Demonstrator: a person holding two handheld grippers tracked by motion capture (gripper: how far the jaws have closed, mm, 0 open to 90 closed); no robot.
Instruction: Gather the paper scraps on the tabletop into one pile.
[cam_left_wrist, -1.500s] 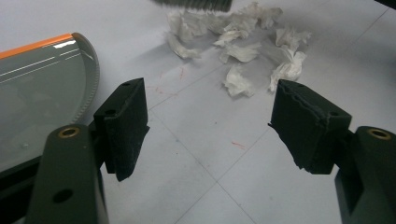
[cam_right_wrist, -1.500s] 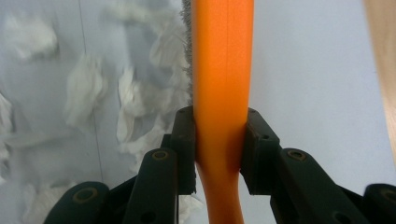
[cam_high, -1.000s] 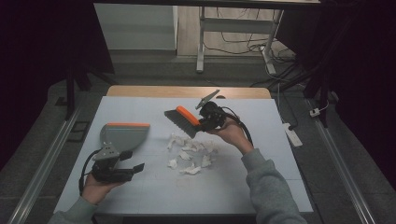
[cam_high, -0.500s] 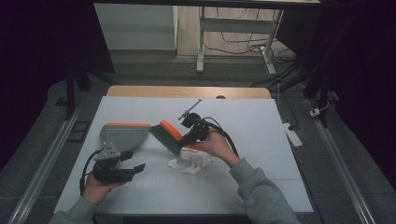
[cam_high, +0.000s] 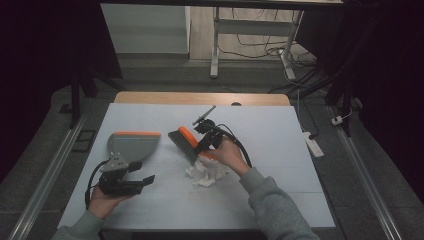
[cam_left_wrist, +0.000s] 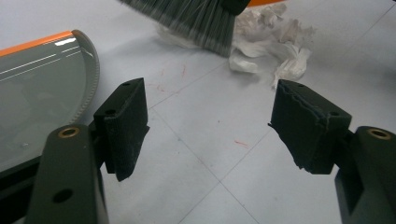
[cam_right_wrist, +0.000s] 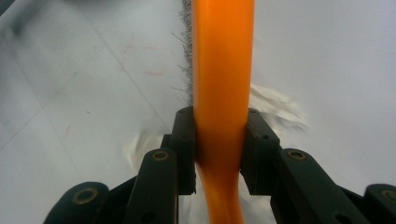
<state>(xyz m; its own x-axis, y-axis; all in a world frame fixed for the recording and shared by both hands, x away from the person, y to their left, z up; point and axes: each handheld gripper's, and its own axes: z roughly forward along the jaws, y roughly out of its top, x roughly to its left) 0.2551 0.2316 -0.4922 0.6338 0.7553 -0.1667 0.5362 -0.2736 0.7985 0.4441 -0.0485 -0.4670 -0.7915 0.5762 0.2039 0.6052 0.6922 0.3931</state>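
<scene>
A hand brush (cam_high: 184, 142) with an orange back and grey bristles stands on the white table (cam_high: 285, 150), its bristles at the left edge of a pile of crumpled white paper (cam_high: 206, 173). My right gripper (cam_high: 206, 136) is shut on the brush's orange handle (cam_right_wrist: 223, 70), which passes between both pads. A grey dustpan (cam_high: 131, 146) with an orange rim lies flat to the left of the brush. My left gripper (cam_high: 144, 181) rests just below the dustpan, open with nothing between its jaws. From the left gripper (cam_left_wrist: 210, 121) the dustpan (cam_left_wrist: 32, 88) lies left, with bristles (cam_left_wrist: 196, 18) and paper (cam_left_wrist: 275, 42) ahead.
A wooden strip (cam_high: 200, 98) runs along the table's far edge, with a metal stand (cam_high: 215, 45) and cables on the floor behind it. A power strip (cam_high: 312, 145) lies off the right side. Faint red marks (cam_left_wrist: 240, 143) dot the tabletop.
My right hand has carried the brush left and down from the far side of the paper to the pile's left edge, near the dustpan. The left gripper has stayed put.
</scene>
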